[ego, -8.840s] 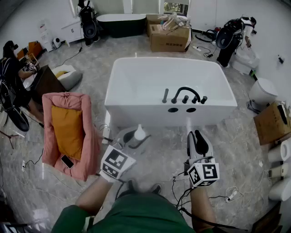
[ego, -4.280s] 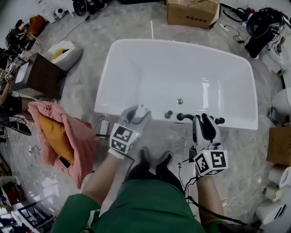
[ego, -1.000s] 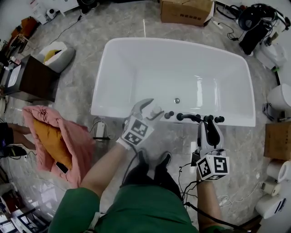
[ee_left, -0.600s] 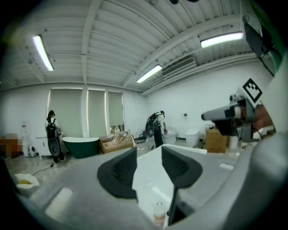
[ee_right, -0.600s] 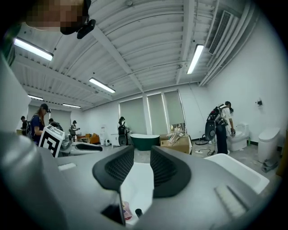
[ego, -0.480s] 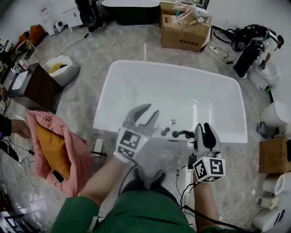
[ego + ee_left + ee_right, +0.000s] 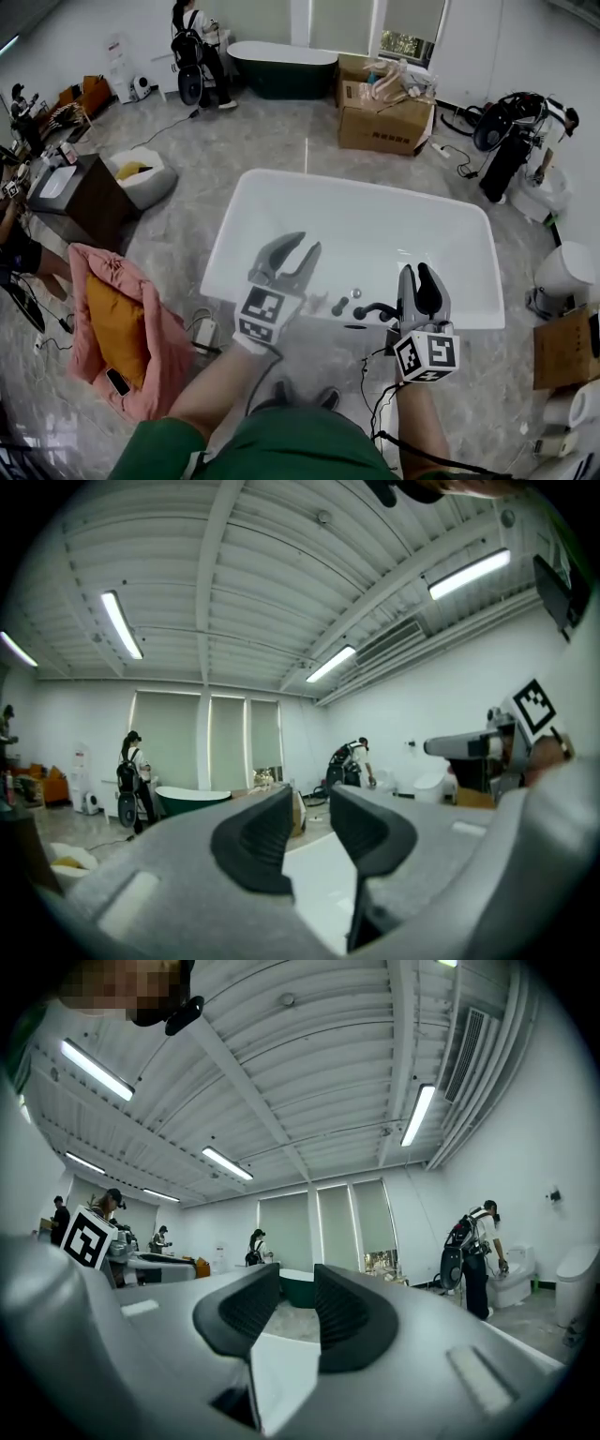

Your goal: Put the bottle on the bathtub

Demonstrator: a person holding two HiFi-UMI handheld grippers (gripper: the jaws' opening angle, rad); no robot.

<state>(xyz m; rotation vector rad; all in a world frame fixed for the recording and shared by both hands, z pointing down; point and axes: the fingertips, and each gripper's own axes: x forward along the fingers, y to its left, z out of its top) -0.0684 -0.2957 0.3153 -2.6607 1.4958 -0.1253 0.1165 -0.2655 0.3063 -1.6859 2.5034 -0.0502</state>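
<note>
The white bathtub [image 7: 375, 234] fills the middle of the head view. A small white bottle [image 7: 313, 302] seems to stand on its near rim, left of the black taps [image 7: 340, 305], partly hidden by my left hand. My left gripper [image 7: 305, 244] hovers over the tub's near side, just above the bottle, open and holding nothing. In the left gripper view its pads [image 7: 258, 841] are apart and frame only the room and the tub. My right gripper [image 7: 418, 270] hangs by the black spout [image 7: 375, 309], jaws slightly apart and empty; its own view [image 7: 297, 1283] shows the same.
A pink chair with an orange cushion [image 7: 112, 328] stands left of the tub, with a brown cabinet [image 7: 70, 197] behind it. Cardboard boxes [image 7: 380, 117] and a dark tub [image 7: 281, 66] lie beyond. A toilet [image 7: 562, 277] is at the right. Cables trail on the floor. People stand about.
My left gripper has let go of the bottle at the tub's rim, opened and lifted away. The head view has tilted up to take in more of the room. The right gripper hardly moved.
</note>
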